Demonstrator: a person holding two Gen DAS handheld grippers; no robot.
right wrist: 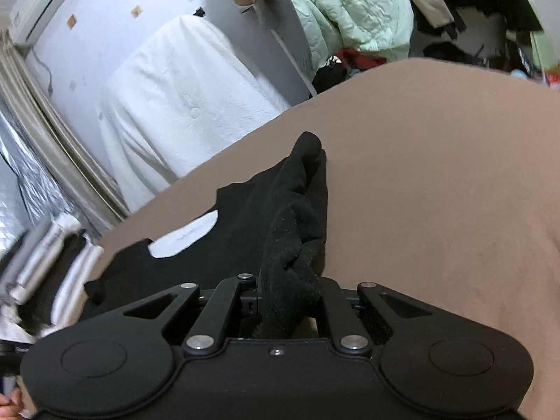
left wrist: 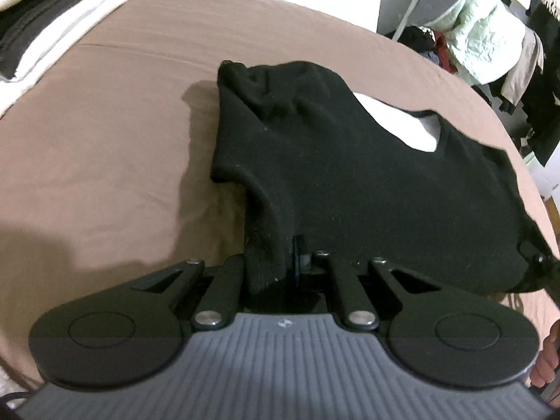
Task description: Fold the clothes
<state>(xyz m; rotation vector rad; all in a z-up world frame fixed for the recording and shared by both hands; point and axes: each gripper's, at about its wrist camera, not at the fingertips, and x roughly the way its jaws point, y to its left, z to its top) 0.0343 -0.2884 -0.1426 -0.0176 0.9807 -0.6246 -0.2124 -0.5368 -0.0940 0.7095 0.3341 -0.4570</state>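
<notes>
My left hand-held gripper (left wrist: pixel 280 262) and right hand-held gripper (right wrist: pixel 290 297) each pinch an edge of the black garment (left wrist: pixel 350 175) over the brown-sheeted bed (left wrist: pixel 105 157).

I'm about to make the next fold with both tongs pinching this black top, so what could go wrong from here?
1. The left tongs pinch only a narrow edge of the black top; a tug might slip it free.
2. The right tongs hold a bunched wad, so the fold may come out lumpy.
3. The top lies near the edge of the brown sheet and could slide off.
</notes>
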